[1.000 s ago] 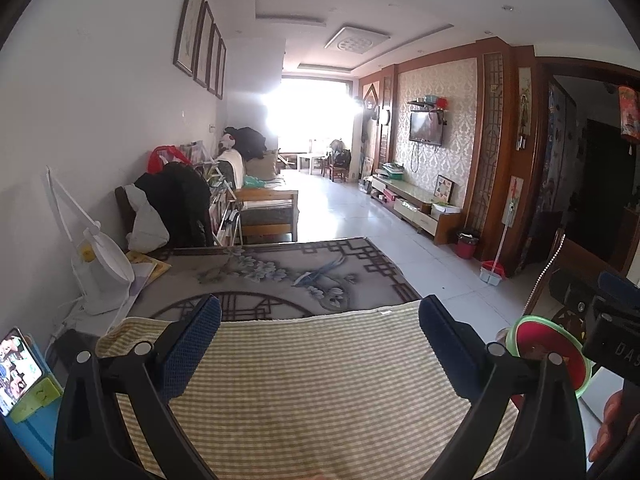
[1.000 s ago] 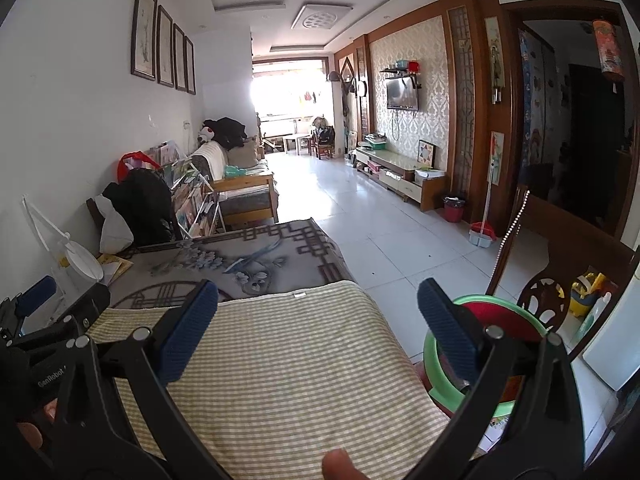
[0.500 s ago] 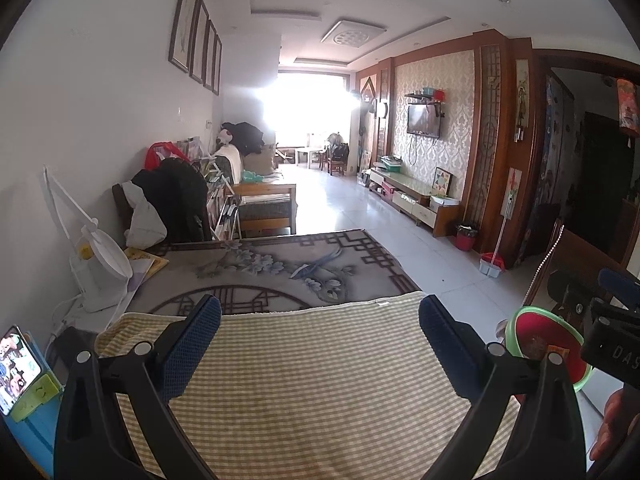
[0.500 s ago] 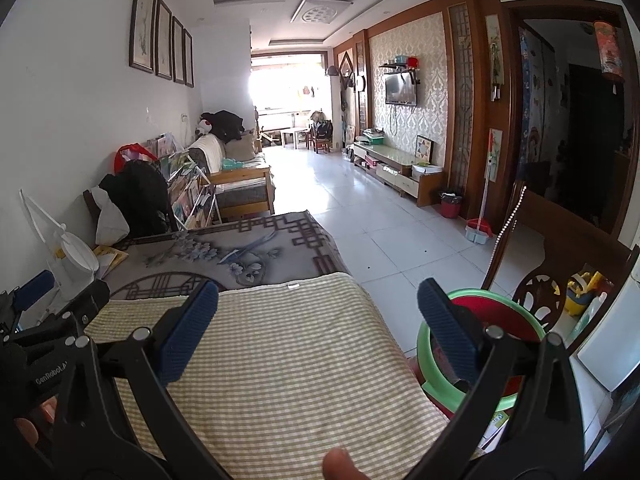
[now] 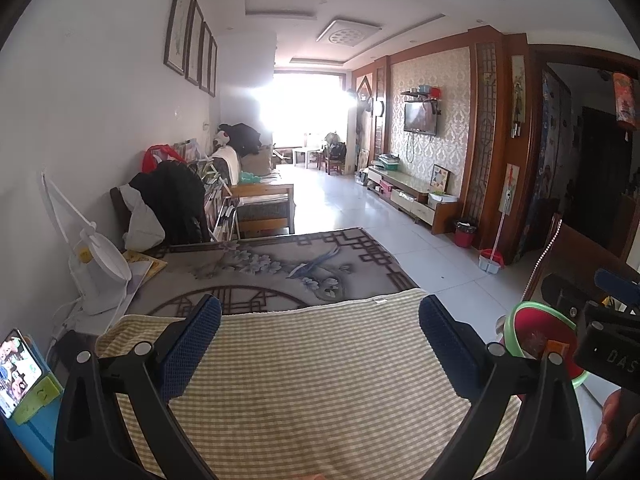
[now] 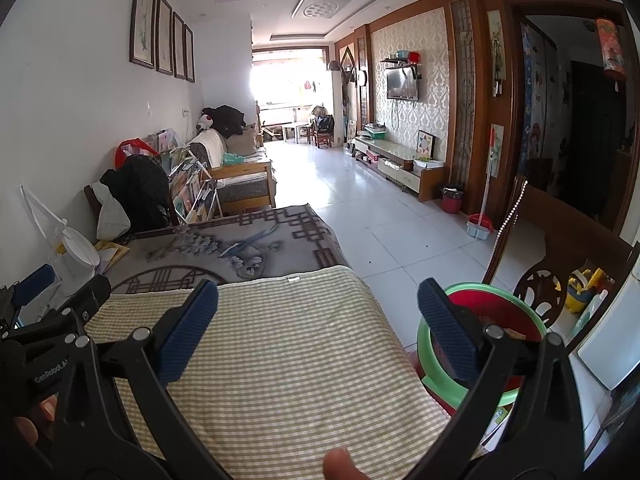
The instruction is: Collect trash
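- Trash bin (image 6: pixel 480 340), a red tub ringed by a green rim, sits on the floor at 3 o'clock of the checked cloth (image 6: pixel 260 352) in the right wrist view; small scraps lie inside, too blurred to name.
- In the left wrist view the same bin (image 5: pixel 536 332) shows at 3 o'clock, with an orange scrap and a pale bit in it.
- Right gripper (image 6: pixel 318 328) hangs over the checked cloth, its blue-padded fingers (image 6: pixel 188 328) spread wide with nothing between them; the right finger overlaps the bin's rim in the picture.
- Left gripper (image 5: pixel 320 344) hovers above the same cloth, fingers likewise wide apart and empty.
- White lettering "GenRobot.A" reads on the left gripper's black body at 9 o'clock of the right wrist view; "DAS" reads on the right gripper's body at 4 o'clock of the left wrist view.
- A phone (image 5: pixel 16 372) with a lit screen leans at 8 o'clock on a blue stand bearing a green sticker.
- A small red waste basket (image 6: pixel 452 200) stands by the TV cabinet (image 6: pixel 400 168) at 2 o'clock, well apart from the cloth.
- A grey patterned blanket (image 6: pixel 240 244) lies beyond the cloth at 12 o'clock, touching it.
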`<state>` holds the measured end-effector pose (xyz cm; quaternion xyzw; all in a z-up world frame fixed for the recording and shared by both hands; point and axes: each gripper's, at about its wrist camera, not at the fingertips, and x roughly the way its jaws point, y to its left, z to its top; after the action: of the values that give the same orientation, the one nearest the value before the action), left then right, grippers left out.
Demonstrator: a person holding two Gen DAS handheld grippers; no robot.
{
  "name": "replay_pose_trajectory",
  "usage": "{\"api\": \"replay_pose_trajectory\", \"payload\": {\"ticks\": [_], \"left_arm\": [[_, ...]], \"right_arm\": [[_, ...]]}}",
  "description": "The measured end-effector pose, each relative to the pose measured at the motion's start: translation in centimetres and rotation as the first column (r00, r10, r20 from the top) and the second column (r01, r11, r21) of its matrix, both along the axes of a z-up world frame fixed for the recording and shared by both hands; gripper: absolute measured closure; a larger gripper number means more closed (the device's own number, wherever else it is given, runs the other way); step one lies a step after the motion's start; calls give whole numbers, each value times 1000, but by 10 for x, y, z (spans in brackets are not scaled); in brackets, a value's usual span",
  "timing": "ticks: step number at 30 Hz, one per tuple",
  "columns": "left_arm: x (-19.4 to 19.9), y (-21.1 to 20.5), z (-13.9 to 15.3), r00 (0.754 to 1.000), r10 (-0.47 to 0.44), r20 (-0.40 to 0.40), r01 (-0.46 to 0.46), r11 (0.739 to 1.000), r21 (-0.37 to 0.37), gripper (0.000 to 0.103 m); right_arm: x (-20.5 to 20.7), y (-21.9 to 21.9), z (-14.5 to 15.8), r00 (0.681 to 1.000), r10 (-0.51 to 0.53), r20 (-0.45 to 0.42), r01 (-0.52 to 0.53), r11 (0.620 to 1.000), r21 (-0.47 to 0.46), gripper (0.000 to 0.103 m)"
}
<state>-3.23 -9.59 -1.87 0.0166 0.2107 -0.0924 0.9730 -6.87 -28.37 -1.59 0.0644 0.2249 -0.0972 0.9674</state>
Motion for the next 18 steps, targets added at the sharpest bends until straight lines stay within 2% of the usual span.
{"api": "replay_pose_trajectory", "payload": {"ticks": [18], "left_arm": [[6, 0, -3, 1000, -8, -12, 8, 1000, 2, 8]], "right_arm": [[7, -5, -5, 1000, -6, -15, 6, 1000, 2, 5]]}}
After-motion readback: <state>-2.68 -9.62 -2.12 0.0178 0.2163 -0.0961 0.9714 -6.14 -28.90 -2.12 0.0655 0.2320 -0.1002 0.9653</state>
